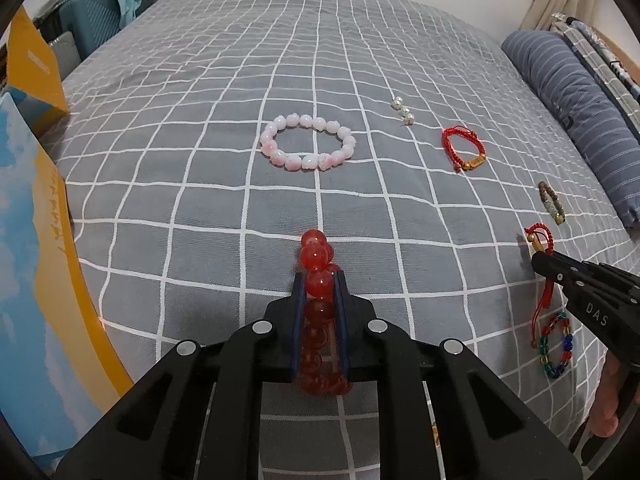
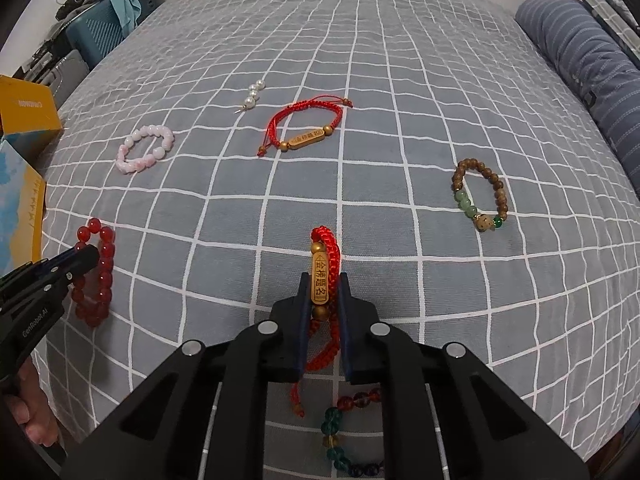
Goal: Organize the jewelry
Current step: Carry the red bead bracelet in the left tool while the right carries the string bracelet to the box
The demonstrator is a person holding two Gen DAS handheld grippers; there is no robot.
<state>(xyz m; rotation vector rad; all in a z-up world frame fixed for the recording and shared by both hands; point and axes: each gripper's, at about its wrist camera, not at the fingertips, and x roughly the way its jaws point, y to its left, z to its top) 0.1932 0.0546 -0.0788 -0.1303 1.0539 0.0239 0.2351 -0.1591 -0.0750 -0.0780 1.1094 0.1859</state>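
Both grips made, sorting barely begun. Left hand-held gripper [image 1: 320,280] pinching red bead bracelet [image 1: 318,256]; right hand-held gripper [image 2: 325,280] pinching red cord bracelet [image 2: 325,264]. Left loose on bed [image 2: 400,80]: pink bracelet [image 1: 307,142], pearls [image 2: 253,94], second cord bracelet [image 2: 306,130], wooden bracelet [image 2: 478,196], coloured glass bracelet [image 1: 557,346]

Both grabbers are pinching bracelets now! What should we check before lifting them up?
1. Left gripper shut on the red bead bracelet: ok.
2. Right gripper shut on the red cord bracelet: ok.
3. Bedspread not pinched too: cannot tell.
4. Colourful bead bracelet not tangled in the cord's hanging tail: cannot tell.
5. Pink bead bracelet well away from both grippers: ok.
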